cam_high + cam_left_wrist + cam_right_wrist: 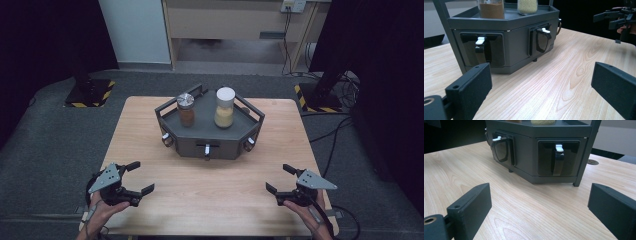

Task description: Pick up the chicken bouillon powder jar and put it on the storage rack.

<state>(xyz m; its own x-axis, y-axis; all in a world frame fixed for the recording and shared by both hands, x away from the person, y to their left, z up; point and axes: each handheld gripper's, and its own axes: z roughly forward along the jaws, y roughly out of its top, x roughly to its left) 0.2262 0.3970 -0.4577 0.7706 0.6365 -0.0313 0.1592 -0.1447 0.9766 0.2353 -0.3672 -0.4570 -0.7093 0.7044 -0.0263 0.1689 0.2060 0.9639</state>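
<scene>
While both tongs, left [138,176] and right [278,178], rest open and empty at the near edge of the bench [210,185], we judge the work not yet begun. The rack [209,136] stands mid-bench, well apart; next, we close in on one latch [207,149]. Compartment contents stay hidden; the jars [186,109] sit on top.

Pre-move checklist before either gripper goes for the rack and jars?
1. Left gripper open, empty: ok.
2. Right gripper open, empty: ok.
3. Table between grippers and dark grey rack free of obstacles: ok.
4. Metal-lidded jar of brown powder upright on rack top: ok.
5. White-lidded jar of yellow grains upright beside it: ok.
6. Lids tight: cannot tell.
</scene>
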